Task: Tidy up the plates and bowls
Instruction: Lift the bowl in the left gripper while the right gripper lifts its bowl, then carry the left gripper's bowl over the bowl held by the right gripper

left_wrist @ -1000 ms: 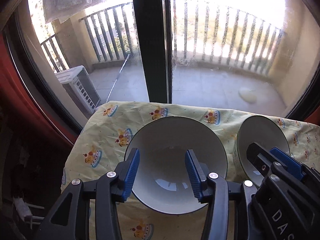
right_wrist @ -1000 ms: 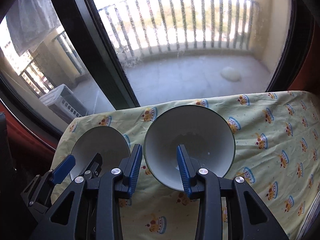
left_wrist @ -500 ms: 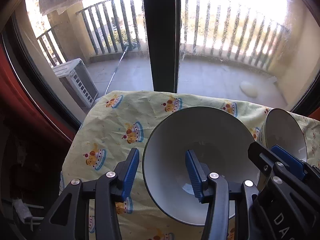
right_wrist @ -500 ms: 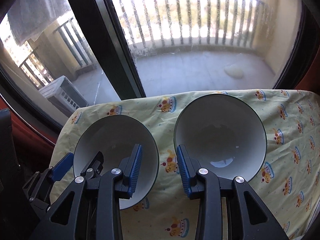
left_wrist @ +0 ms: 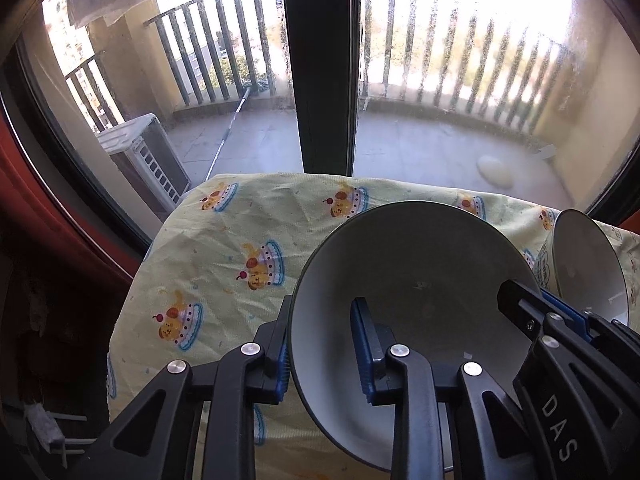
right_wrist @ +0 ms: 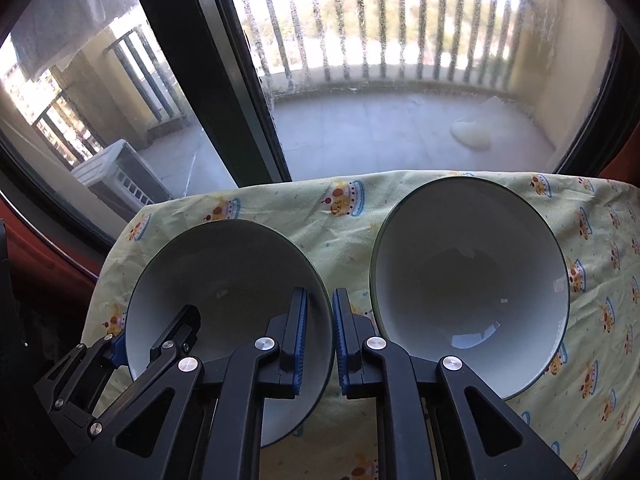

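Two white bowls with dark rims sit on a yellow cartoon-print tablecloth (left_wrist: pixel 224 248). In the left wrist view my left gripper (left_wrist: pixel 322 350) straddles the left rim of the left bowl (left_wrist: pixel 416 280), one finger outside and one inside; whether it clamps the rim I cannot tell. The right bowl (left_wrist: pixel 588 268) shows at the far right. In the right wrist view my right gripper (right_wrist: pixel 320 340) is shut, fingers almost touching, at the right rim of the left bowl (right_wrist: pixel 228 272). It grips nothing that I can see. The right bowl (right_wrist: pixel 468 272) sits free to its right.
The table stands against a large window with a dark vertical frame post (left_wrist: pixel 324 64). The table's left edge (left_wrist: pixel 132 292) drops off beside a red wall. The right gripper's body (left_wrist: pixel 568 360) crowds the left bowl's right side.
Both grippers moved left across the bowls. The left gripper came onto the left bowl's left rim. The right gripper left the right bowl, went to the gap between bowls and closed.
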`<state>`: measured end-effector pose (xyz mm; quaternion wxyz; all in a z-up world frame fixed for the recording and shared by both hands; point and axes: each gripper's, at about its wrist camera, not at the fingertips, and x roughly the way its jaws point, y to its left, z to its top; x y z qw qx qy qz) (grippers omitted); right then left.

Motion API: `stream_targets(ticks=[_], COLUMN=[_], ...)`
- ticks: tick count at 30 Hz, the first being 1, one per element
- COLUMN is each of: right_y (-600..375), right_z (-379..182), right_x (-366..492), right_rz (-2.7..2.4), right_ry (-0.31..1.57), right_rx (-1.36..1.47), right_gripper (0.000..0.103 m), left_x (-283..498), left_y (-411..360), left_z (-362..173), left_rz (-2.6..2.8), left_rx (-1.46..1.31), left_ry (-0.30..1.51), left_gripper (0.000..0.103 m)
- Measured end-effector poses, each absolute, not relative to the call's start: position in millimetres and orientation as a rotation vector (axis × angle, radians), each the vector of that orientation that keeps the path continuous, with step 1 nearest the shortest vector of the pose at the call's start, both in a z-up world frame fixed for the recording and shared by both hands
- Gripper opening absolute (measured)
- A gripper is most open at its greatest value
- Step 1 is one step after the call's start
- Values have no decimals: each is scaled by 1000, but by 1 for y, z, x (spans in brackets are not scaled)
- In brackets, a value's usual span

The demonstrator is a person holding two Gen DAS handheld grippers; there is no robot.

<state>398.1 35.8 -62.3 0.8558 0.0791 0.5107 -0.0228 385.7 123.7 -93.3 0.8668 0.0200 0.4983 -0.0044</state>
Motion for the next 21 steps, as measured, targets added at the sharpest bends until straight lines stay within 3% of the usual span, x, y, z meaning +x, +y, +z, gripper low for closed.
stream_targets(ticks=[21], right_y=[38], right_z=[-50], right_x=[337], right_rz=[-63], right_ry=[1120], right_rx=[96], right_gripper=[14], left_x=[329], left_y=[124], left_z=[-88], left_rz=[-28], left_rx=[16], left_ry=[1114], left_gripper=[23])
